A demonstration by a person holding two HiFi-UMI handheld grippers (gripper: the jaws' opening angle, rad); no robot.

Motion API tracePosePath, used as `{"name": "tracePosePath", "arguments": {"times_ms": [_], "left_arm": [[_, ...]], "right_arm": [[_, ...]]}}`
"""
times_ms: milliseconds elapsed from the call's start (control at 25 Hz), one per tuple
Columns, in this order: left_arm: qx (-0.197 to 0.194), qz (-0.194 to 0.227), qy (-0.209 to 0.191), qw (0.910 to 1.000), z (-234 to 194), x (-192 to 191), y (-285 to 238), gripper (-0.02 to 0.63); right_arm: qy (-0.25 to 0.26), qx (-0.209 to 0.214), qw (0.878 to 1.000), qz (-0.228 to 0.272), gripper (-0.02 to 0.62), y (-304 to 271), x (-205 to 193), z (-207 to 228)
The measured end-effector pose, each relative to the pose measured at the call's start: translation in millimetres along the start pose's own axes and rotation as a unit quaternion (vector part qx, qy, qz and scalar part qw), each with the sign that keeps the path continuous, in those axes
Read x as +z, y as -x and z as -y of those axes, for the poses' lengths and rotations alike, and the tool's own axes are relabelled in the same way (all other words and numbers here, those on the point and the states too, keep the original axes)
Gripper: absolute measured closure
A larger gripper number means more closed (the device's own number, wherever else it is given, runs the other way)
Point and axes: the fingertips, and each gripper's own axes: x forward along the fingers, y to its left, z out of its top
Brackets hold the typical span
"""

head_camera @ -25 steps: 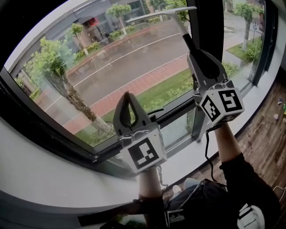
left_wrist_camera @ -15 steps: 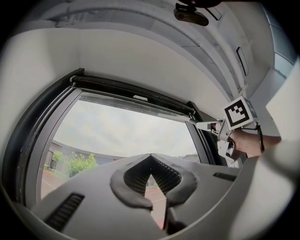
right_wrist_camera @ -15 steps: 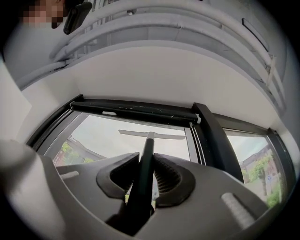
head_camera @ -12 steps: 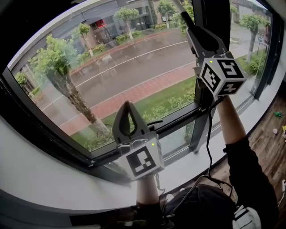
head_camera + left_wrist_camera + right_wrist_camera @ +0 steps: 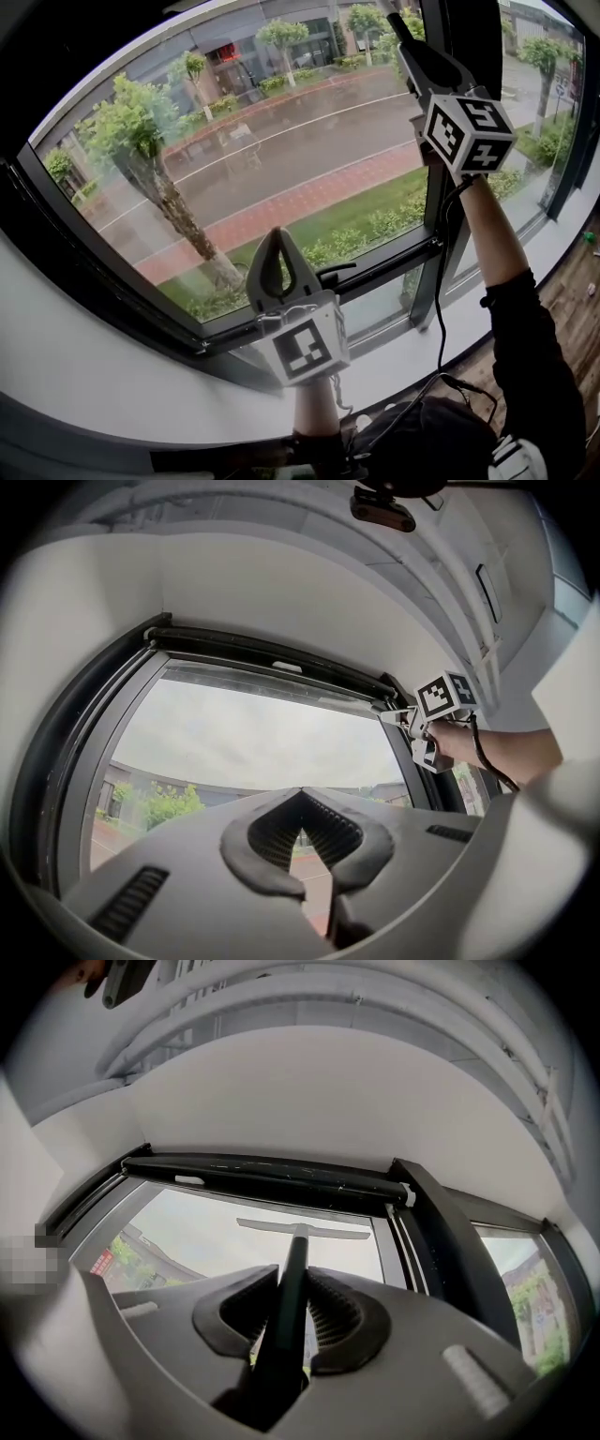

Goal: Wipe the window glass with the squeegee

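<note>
My right gripper [image 5: 405,39] is raised high at the right of the window glass [image 5: 281,141], shut on the squeegee's dark handle [image 5: 284,1312]. The squeegee's pale blade [image 5: 303,1229] lies level against the glass just under the top frame, seen in the right gripper view; the head view cuts it off. My left gripper [image 5: 278,242] hangs low in front of the bottom frame, shut and holding nothing. In the left gripper view its jaws [image 5: 302,799] point up at the glass [image 5: 253,733], and the right gripper [image 5: 414,726] shows at the upper right corner.
A black mullion [image 5: 452,141] stands right beside the right gripper. A black window handle [image 5: 333,272] sticks out by the left gripper. A white sill [image 5: 112,375] runs below, and a dark top frame [image 5: 272,1176] above. Wooden floor [image 5: 574,300] lies at the right.
The right gripper has risen with the squeegee, and the blade has gone out of the head view's top. The left gripper has stayed about where it was.
</note>
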Motion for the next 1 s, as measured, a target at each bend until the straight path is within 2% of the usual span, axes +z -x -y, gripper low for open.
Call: {"name": "tracePosePath", "arguments": {"times_ms": [400,640,760,1000], "left_arm": [[-0.008,-0.002,0.001,1.0000,8,3,-14,0.606],[-0.048,-0.004,-0.009,0.9988,34,16,-31,0.606],[-0.070,0.008,-0.004,0.9975,48,31,-39,0.606],[-0.084,0.016,0.009,0.9963,59,39,-39,0.606]], "right_arm": [[-0.009,0.007,1.000,0.008,0.500,1,-1,6],[-0.006,0.009,1.000,0.003,0.500,2,-1,7],[-0.006,0.011,1.000,0.000,0.500,6,-3,6],[0.001,0.014,1.000,-0.016,0.500,15,-12,6]]}}
